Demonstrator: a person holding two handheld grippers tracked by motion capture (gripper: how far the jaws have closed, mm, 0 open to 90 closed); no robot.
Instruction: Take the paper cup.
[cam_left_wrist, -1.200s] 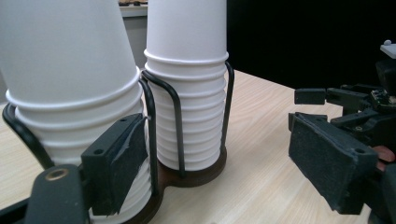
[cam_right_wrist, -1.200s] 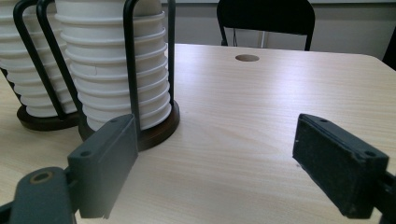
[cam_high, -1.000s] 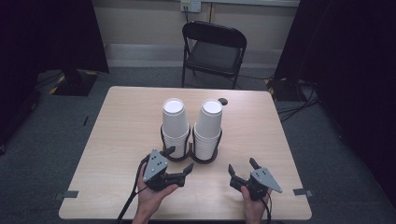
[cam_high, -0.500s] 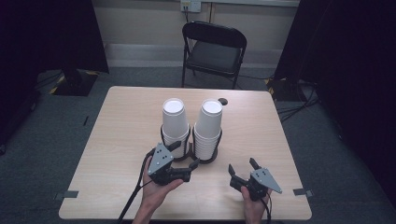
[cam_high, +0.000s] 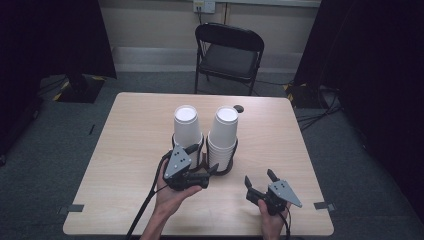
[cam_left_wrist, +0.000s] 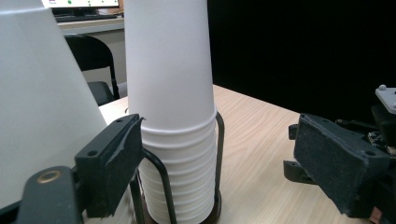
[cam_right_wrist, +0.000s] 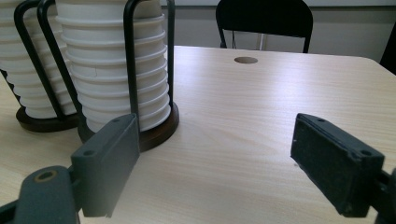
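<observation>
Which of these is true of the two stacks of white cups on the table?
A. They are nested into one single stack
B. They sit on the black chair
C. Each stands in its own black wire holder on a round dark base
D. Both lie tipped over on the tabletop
C: the left stack of cups and the right stack of cups stand upright side by side, each ringed by black wire holders on round dark bases.
</observation>
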